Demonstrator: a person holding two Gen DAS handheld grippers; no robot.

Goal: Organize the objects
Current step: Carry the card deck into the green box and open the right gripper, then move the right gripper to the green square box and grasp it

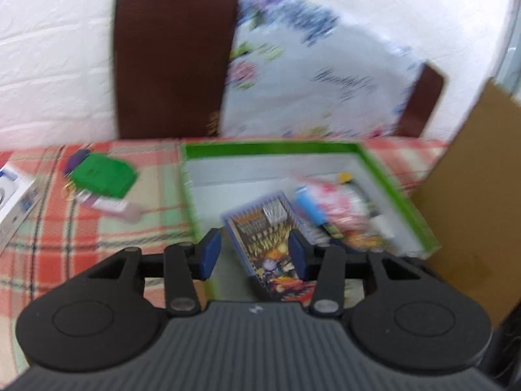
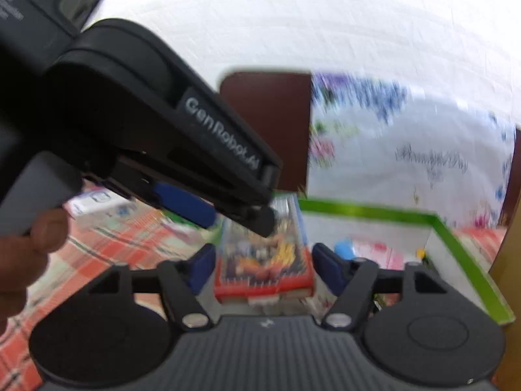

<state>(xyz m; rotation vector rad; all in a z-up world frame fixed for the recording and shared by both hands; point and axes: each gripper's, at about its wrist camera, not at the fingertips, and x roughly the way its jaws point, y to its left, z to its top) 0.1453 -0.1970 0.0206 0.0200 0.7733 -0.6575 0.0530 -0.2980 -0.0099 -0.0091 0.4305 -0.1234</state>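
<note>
**Two grippers over one box, one booklet between them**

Left wrist view: the left gripper (image 1: 254,252) hangs over the near edge of the shallow green-rimmed white cardboard box (image 1: 400,189), which sits on the red-and-green checked worktop (image 1: 81,228). Its blue-padded fingers (image 1: 210,254) stand wide, and a glossy, brightly printed comic booklet (image 1: 270,244) lies tilted between them. The right pad looks close to the booklet's edge, but blur hides whether it touches; nothing is clamped. More items lie in the box behind: a small blue cylinder (image 1: 309,208) and a pink-and-white wrapped packet (image 1: 338,205). Left of the box, still outside it, sit a flat green plastic case (image 1: 101,172) and a pale pink tube (image 1: 120,208).

Right wrist view: the right gripper (image 2: 263,267) also holds its fingers wide apart, on either side of the same booklet's red lower edge (image 2: 263,283) without pinching it. The left gripper's black body crosses the upper left, with a person's hand (image 2: 19,260) on its handle, and its tip hovers just above the booklet.

Risk, as I judge it: both tools crowd one thin, slick item. If either closes carelessly, the fingers could collide, or the booklet could buckle or skid across the box. The heavy motion blur suggests fast movement, which would make a clean grasp less likely.
</note>
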